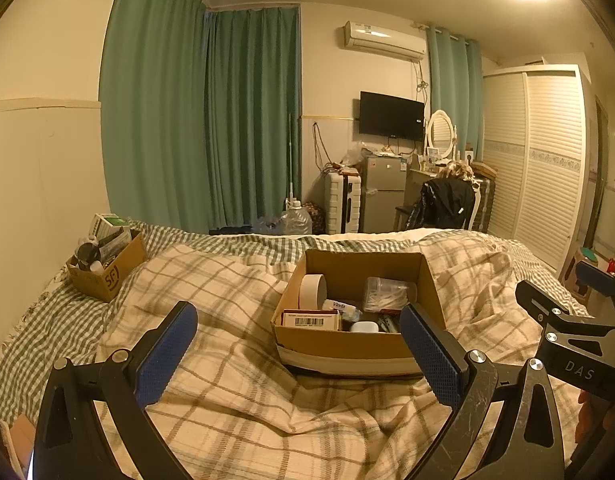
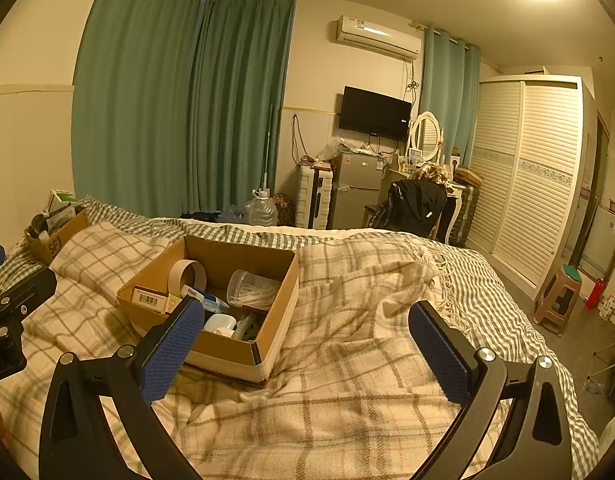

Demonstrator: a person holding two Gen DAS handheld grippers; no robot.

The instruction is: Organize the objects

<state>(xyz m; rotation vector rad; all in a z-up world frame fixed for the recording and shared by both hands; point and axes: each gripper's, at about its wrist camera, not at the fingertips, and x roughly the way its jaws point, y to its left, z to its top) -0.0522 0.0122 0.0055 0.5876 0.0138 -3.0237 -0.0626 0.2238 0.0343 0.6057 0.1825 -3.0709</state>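
Both grippers, left (image 1: 297, 344) and right (image 2: 301, 346), hover spread and empty just before the cardboard box (image 1: 347, 346); its jumbled contents partly hidden.

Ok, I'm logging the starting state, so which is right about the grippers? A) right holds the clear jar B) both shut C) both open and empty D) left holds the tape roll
C: the left gripper and right gripper both hover over the blanket with jaws wide apart, nothing between them.
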